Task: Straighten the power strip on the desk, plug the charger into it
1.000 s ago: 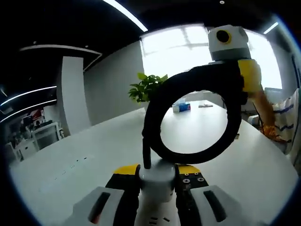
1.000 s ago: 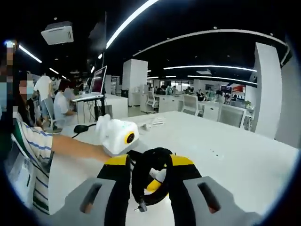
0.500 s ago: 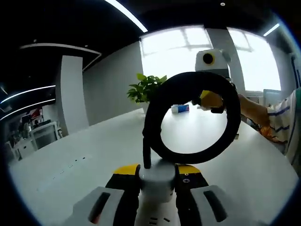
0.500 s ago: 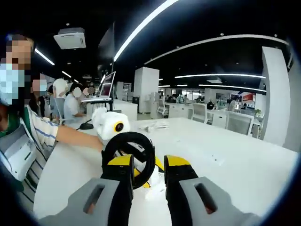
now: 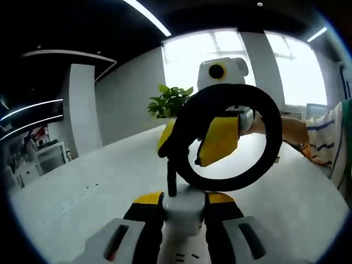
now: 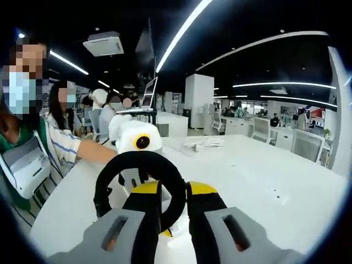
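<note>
A white table (image 5: 82, 181) in an open office; the left tool (image 5: 184, 212) clamps the white power strip (image 5: 184, 209), whose black looped cord (image 5: 264, 159) the right tool (image 6: 173, 206), jaws nearly together, pinches and could drag crooked.

In the left gripper view the power strip (image 5: 184, 220) sits between the left claw's (image 5: 184, 212) jaws, its coiled cable (image 5: 225, 137) looping above; the right claw (image 5: 203, 140) reaches through the loop; a potted plant (image 5: 170, 102) stands behind on the counter (image 5: 99, 187).
</note>
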